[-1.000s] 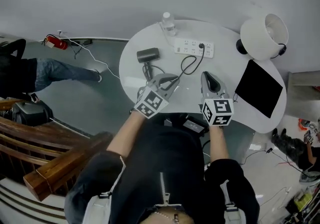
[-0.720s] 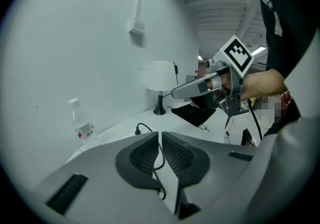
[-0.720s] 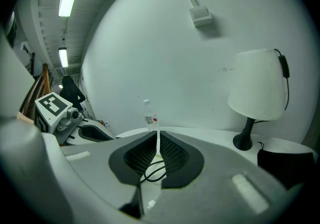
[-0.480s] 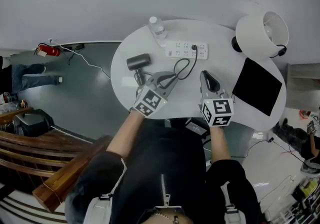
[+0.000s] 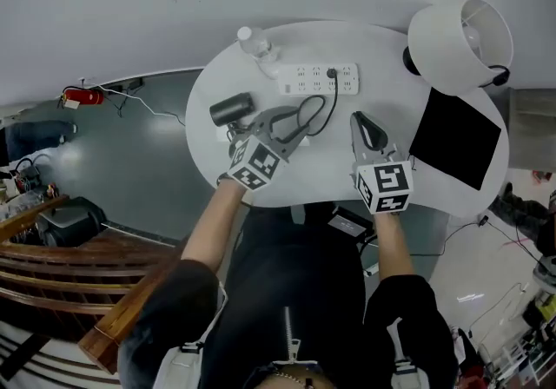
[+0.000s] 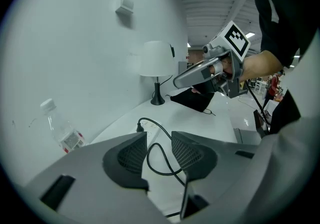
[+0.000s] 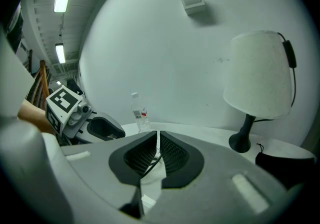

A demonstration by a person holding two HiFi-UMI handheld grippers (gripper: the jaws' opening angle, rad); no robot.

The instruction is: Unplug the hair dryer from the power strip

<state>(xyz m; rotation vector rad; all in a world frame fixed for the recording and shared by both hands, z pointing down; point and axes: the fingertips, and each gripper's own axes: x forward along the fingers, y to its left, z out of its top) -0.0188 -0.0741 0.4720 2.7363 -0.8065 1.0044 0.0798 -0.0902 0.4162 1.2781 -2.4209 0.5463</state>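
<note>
Overhead, the hair dryer lies at the table's left, plugged into the power strip; the left gripper has just been opening its jaws, gripping nothing, while the right gripper is closed and empty.

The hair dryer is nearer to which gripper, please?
Left. In the head view the left gripper sits just right of the hair dryer, and its jaws have just been opening, with nothing between them. The right gripper is farther right, below the power strip.

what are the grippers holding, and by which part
Nothing. Left gripper: jaws have just been opening, nothing between them, cord beyond. Right gripper: shut, empty.
</note>
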